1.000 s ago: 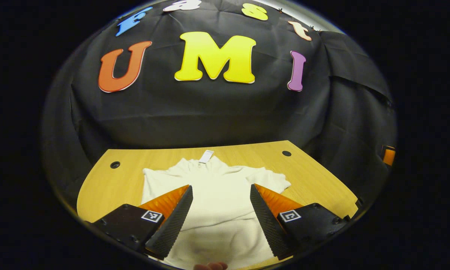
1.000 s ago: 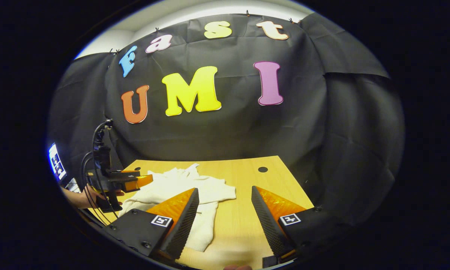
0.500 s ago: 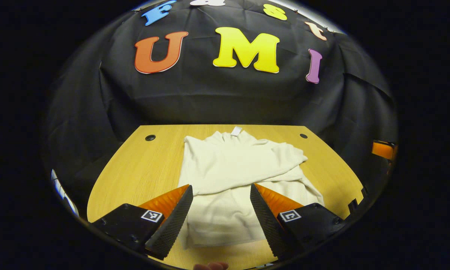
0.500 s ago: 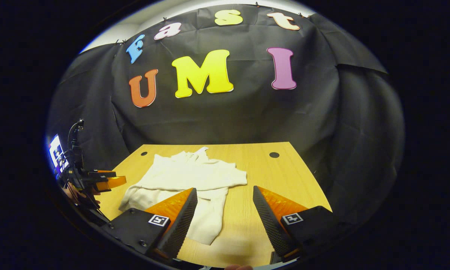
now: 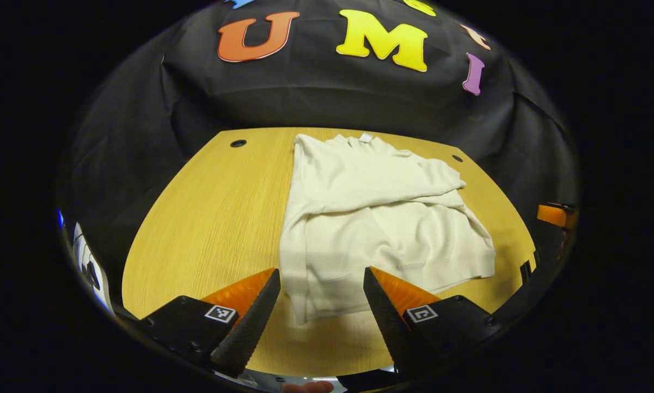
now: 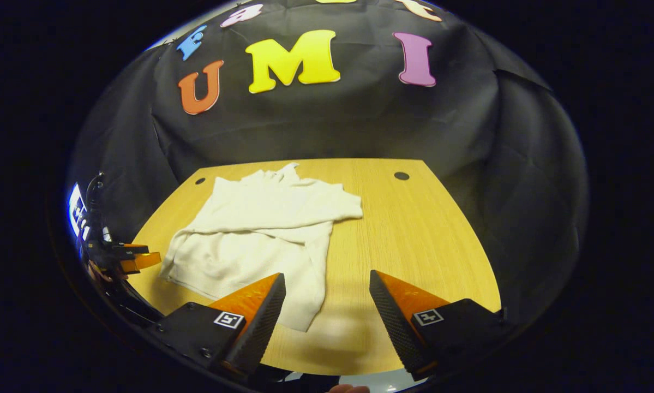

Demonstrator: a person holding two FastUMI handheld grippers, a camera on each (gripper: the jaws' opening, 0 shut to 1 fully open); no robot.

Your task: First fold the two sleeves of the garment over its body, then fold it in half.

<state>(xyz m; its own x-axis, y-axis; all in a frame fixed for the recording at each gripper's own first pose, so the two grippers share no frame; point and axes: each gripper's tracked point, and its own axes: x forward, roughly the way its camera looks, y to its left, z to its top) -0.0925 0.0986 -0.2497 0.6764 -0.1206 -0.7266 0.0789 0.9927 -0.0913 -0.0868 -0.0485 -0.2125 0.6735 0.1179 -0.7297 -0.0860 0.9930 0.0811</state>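
A cream white garment [image 5: 376,218] lies flat on the wooden table [image 5: 212,218], its collar toward the far edge and both sleeves laid across its body. My left gripper [image 5: 320,289] hovers open above the garment's near hem, nothing between its fingers. The right gripper view has the same garment [image 6: 261,234] at the table's left half, its near right corner beside my open right gripper [image 6: 327,297], which holds nothing. The left gripper [image 6: 133,259] appears small at the far left of that view, held by a hand.
Round cable holes [image 5: 238,143] [image 6: 401,176] sit near the table's far corners. Black cloth walls close in behind and on both sides. Bare tabletop [image 6: 414,240] stretches right of the garment. The right gripper's orange finger [image 5: 550,214] peeks in at the right edge.
Both grippers have pulled back toward the table's near edge and risen, staying open. The garment now shows whole on the table and has not moved.
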